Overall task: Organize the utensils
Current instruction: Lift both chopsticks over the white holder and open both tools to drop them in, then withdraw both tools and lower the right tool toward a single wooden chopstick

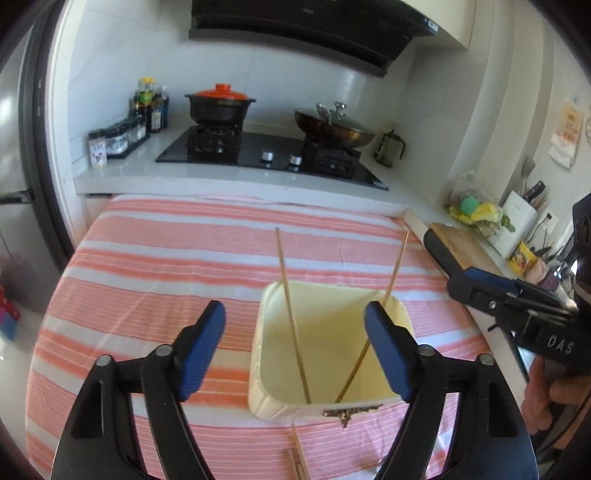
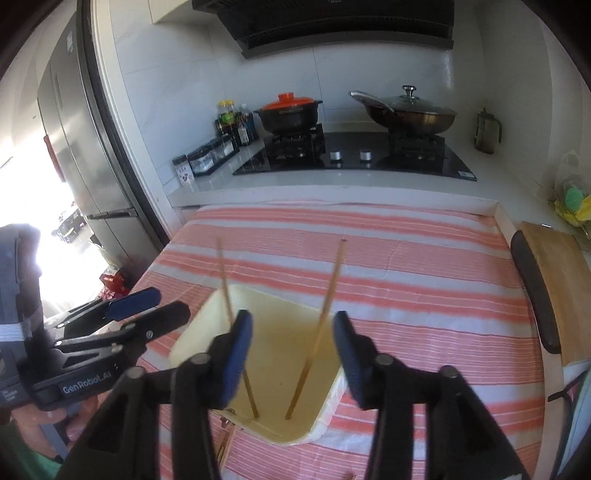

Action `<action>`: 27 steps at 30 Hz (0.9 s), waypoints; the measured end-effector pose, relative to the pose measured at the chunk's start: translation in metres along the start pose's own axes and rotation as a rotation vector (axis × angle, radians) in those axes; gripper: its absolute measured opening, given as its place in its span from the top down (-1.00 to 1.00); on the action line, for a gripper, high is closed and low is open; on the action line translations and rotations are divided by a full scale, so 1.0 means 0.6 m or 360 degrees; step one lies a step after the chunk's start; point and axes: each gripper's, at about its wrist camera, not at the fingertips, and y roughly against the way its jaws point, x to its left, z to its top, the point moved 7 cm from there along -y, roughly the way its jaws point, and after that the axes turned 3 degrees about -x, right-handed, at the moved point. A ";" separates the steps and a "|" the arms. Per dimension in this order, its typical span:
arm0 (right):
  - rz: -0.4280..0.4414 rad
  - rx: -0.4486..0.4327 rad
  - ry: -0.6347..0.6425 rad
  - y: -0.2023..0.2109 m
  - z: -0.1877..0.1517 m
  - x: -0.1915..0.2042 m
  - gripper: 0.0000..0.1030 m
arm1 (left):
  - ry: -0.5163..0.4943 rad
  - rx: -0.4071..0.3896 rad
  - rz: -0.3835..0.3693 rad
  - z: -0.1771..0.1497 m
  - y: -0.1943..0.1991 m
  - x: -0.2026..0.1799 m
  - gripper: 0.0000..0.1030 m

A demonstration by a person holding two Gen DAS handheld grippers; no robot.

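Now we hover over the striped tablecloth (image 1: 166, 266) and the cream box (image 1: 400, 317), where two chopsticks (image 1: 291, 317) lean upright so they stay gathered, with our left gripper (image 1: 294, 343) and right gripper (image 2: 293, 354) both spread apart, empty, ready for more.

A white tiled wall (image 1: 122, 55) is seen across the top of the frame, with a black range hood (image 1: 306, 26) mounted on it. A steel fridge (image 2: 77, 147) is placed at the left. Strong daylight is admitted at the left edge, beside a white counter (image 1: 221, 177).
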 end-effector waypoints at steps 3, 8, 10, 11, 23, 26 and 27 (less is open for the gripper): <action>-0.0033 -0.0072 0.0032 0.063 -0.005 -0.008 -0.11 | -0.0060 -0.0055 -0.0004 -0.018 0.067 0.016 -0.90; -0.0156 -0.0103 0.0063 0.169 -0.071 -0.037 -0.26 | -0.0234 -0.0069 0.0137 -0.103 0.172 0.049 -0.96; -0.0207 -0.0103 0.0088 0.205 -0.118 -0.048 -0.28 | -0.0273 -0.0001 0.0181 -0.159 0.198 0.061 -0.96; -0.0241 -0.0102 0.0100 0.221 -0.145 -0.053 -0.29 | -0.0273 0.0057 0.0201 -0.193 0.208 0.069 -0.96; -0.0598 -0.0075 -0.0307 0.311 -0.522 -0.122 -0.30 | 0.0074 0.0396 0.0256 -0.487 0.257 0.084 -0.98; -0.0590 0.0009 -0.0324 0.298 -0.575 -0.123 -0.30 | 0.0133 0.0449 0.0273 -0.506 0.249 0.079 -0.98; -0.0602 0.0023 -0.0310 0.297 -0.588 -0.121 -0.30 | 0.0157 0.0465 0.0253 -0.510 0.249 0.080 -0.98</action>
